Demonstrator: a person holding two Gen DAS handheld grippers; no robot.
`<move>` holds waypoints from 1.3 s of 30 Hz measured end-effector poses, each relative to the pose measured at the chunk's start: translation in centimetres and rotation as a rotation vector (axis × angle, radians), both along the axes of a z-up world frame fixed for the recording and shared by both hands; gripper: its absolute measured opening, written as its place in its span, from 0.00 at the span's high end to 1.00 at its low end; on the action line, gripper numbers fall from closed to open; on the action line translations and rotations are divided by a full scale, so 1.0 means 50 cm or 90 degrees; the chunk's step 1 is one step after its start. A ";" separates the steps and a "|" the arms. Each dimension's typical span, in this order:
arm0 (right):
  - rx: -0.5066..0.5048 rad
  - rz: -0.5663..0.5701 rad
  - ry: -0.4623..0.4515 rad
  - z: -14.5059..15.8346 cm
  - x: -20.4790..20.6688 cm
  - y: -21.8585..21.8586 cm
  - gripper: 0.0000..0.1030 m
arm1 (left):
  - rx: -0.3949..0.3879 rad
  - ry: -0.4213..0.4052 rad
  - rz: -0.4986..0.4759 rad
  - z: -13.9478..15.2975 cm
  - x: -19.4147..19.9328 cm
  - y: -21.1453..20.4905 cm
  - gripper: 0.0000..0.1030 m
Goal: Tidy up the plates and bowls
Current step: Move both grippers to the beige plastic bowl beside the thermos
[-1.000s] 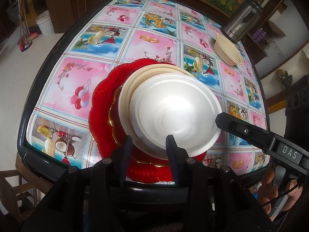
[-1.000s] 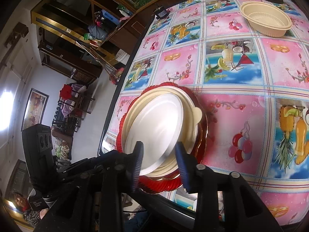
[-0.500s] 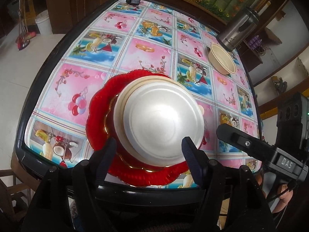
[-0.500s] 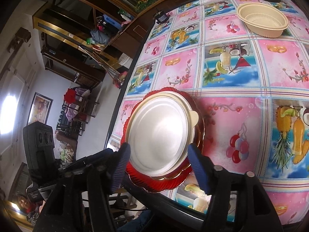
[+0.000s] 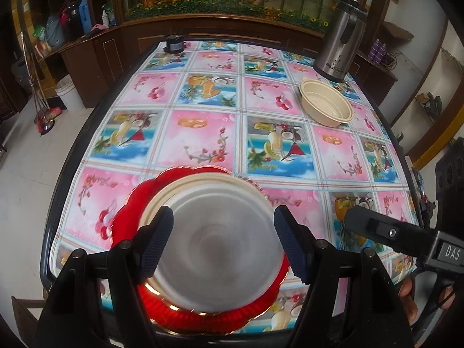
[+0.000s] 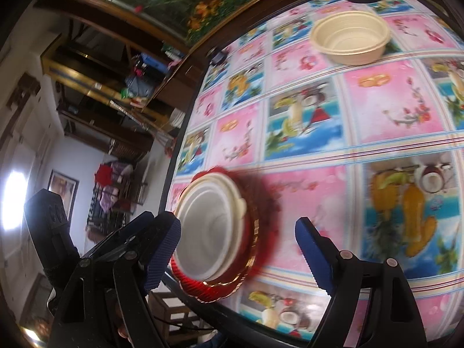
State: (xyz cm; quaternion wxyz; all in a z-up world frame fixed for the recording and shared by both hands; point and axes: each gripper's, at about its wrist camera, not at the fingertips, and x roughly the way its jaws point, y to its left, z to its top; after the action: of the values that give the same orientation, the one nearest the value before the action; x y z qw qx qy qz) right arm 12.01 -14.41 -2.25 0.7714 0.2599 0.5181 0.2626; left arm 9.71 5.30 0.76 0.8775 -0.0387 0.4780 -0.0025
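While our left gripper (image 5: pixel 223 242) hangs apart over the white plate (image 5: pixel 220 258), nested by size on a cream plate (image 5: pixel 203 181) and red plate (image 5: pixel 130 203), a cream bowl (image 5: pixel 326 104) waits far off. Right view: our right gripper (image 6: pixel 237 246), jaws opening, holds nothing beside that stack.

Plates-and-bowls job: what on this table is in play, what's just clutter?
In play:
- red scalloped plate
- cream plastic plate on it
- white round plate on top
- cream ribbed plastic bowl, apart at the far side

Clutter:
- steel thermos jug
- small black object at the far table edge
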 end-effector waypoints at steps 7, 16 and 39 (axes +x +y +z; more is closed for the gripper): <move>-0.003 -0.060 0.005 -0.012 0.031 -0.087 0.19 | -0.014 0.010 -0.013 -0.009 0.064 -0.076 0.30; -0.011 -0.200 -0.006 -0.001 0.117 -0.248 0.18 | -0.059 0.028 -0.013 -0.010 0.198 -0.167 0.31; -0.029 -0.264 0.039 -0.088 0.420 -0.315 0.48 | -0.028 0.053 0.070 -0.114 0.471 -0.288 0.31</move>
State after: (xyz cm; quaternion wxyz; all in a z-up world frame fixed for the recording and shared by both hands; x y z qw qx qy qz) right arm 33.01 -30.14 -6.66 0.7984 0.3517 0.4825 0.0784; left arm 33.26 -9.09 -4.96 0.8546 -0.0846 0.5111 0.0367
